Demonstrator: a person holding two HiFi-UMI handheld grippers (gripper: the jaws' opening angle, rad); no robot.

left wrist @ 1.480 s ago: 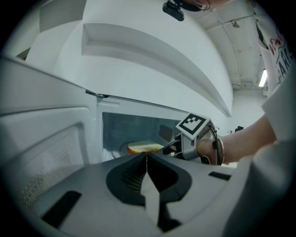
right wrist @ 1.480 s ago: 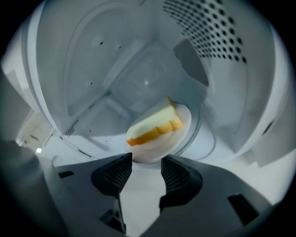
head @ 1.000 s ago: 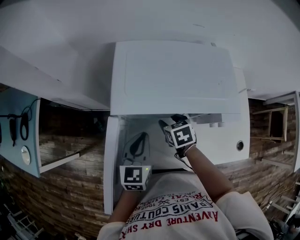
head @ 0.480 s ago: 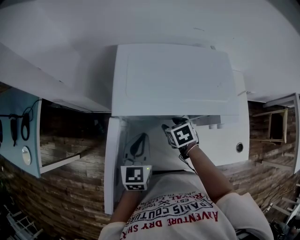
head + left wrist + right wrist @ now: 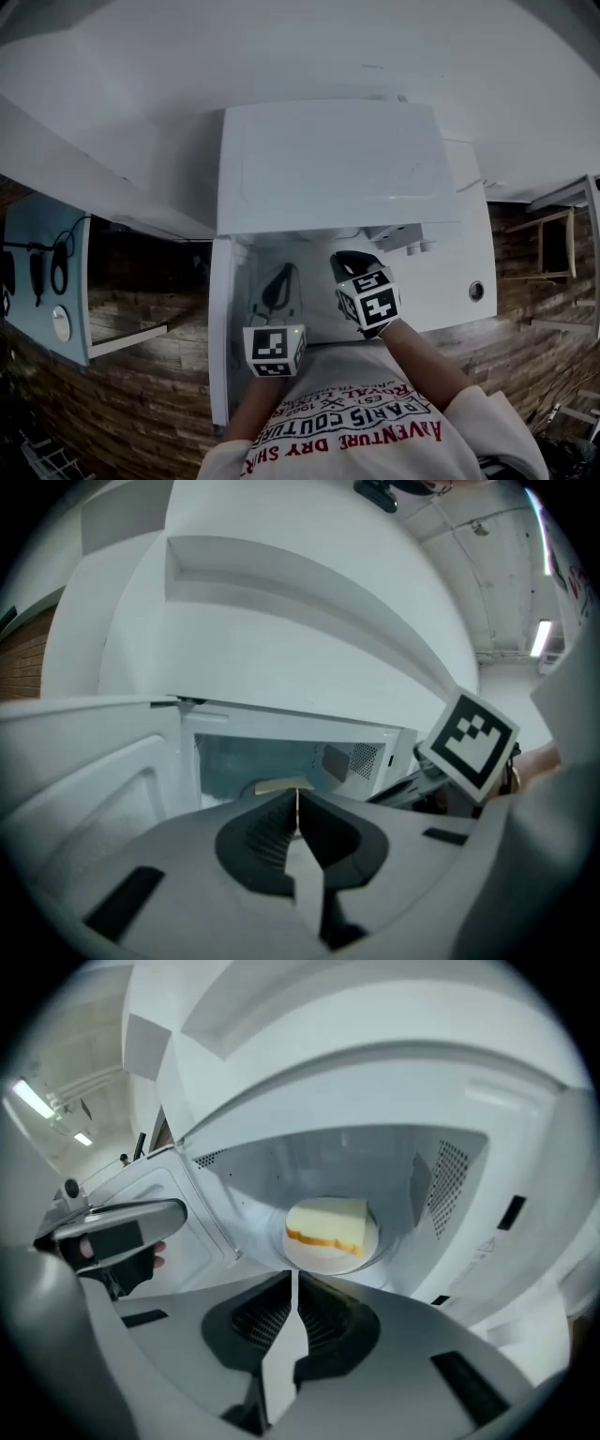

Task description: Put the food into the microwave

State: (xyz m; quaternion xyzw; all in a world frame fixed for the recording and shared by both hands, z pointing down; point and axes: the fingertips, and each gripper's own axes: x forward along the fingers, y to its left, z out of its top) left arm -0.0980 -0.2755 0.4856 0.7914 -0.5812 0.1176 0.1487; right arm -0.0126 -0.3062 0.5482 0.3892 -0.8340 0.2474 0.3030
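Inside the microwave [image 5: 281,1162], bread [image 5: 325,1225] on a plate [image 5: 323,1259] lies ahead of the right gripper [image 5: 293,1281], its empty jaws closing, nearly together.

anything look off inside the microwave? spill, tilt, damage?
Nothing stands out. The pale slice of bread with a tan crust lies flat on the round white plate, which sits level on the floor of the white microwave; its door is open. No spill or damage shows.
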